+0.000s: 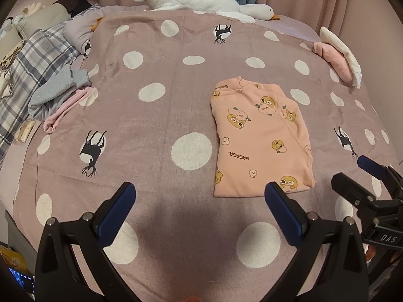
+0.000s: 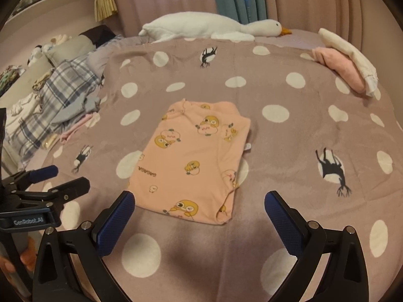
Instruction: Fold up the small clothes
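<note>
I am holding both jaws wide apart and empty, left gripper (image 1: 200,195) and right gripper (image 2: 200,202), over the pink shirt (image 2: 199,161); it seems half-folded, so I am aiming at its near hem corners together.

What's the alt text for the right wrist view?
A folded pink top lies flat on a dotted blanket, just ahead of the open, empty right gripper. The left gripper, also open, shows at the left edge; a plush goose lies at the far side.

Bare bedspread (image 1: 156,130) lies open at nine o'clock of the folded pink top (image 1: 259,141); clothes pile (image 1: 58,95) crowds the left edge.
</note>
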{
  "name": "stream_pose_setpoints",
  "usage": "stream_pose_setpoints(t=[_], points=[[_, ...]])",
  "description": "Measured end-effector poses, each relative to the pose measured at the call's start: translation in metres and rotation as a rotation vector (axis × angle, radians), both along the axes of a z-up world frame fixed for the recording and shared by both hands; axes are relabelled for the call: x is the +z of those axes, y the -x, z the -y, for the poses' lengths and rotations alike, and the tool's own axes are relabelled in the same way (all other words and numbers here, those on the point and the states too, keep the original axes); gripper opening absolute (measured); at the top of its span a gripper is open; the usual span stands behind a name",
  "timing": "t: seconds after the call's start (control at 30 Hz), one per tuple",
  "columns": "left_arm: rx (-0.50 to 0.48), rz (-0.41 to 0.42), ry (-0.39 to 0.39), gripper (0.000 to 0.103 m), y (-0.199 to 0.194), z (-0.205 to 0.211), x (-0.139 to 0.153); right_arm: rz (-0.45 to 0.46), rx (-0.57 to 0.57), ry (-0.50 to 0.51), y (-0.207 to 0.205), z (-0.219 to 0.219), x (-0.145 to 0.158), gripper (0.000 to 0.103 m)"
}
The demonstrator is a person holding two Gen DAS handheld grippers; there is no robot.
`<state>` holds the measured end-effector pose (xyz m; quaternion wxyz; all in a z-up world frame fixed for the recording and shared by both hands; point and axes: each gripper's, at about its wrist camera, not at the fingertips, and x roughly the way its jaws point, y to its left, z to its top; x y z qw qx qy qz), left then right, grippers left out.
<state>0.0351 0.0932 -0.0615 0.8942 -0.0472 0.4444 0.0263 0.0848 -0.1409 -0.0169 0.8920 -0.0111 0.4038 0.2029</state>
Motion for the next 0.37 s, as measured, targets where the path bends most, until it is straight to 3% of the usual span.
stream_pose_setpoints(t=[0.37], points=[[0.001, -0.001, 0.037, 0.102, -0.0017, -0.0038, 0.0005, 0.011, 0.016, 0.003, 0.0001, -0.0046, 0.0033, 0.102]])
